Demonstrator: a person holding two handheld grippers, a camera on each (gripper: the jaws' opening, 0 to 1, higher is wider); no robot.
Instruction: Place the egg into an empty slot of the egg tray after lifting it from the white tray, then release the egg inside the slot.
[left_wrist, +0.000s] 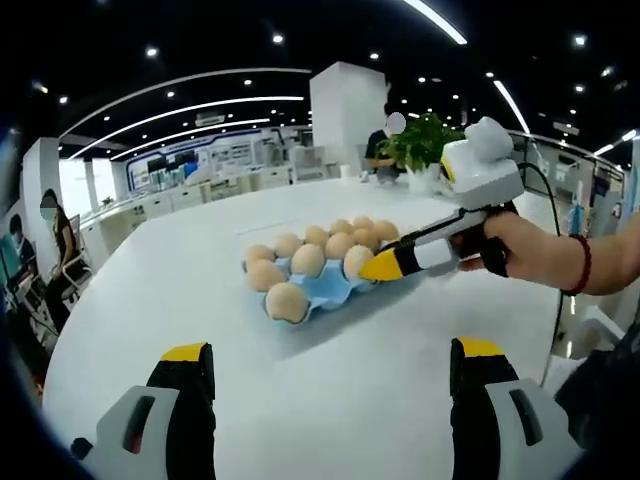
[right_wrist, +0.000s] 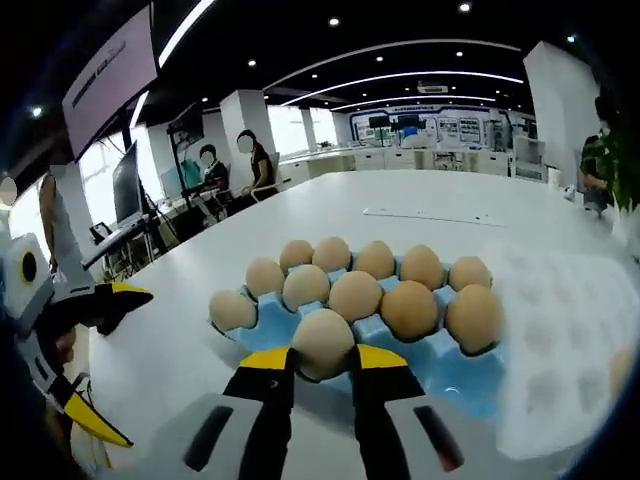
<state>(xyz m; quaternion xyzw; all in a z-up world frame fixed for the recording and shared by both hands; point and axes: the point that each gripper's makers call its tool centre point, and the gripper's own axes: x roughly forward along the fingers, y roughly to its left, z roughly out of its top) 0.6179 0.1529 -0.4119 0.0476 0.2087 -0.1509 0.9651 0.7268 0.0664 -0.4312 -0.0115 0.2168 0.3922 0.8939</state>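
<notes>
White surface (left_wrist: 300, 400) fills the left gripper view, where the left tongs (left_wrist: 330, 365) hover wide and empty while the right tongs (left_wrist: 385, 265) reach the blue egg tray (left_wrist: 325, 290) mid-surface. Right gripper view: the right tongs (right_wrist: 322, 362) grip the egg (right_wrist: 322, 343) over a near-edge slot (likely for release), white tray (right_wrist: 570, 340) alongside.

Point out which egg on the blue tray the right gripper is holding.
The egg at the blue egg tray's near edge, pinched between the right gripper's yellow-tipped jaws; the other eggs sit untouched in slots behind it.

No readable text anywhere, hanging screen (right_wrist: 108, 72) at far left with faint marks too blurred to read, distant wall displays (right_wrist: 440, 128) equally illegible
</notes>
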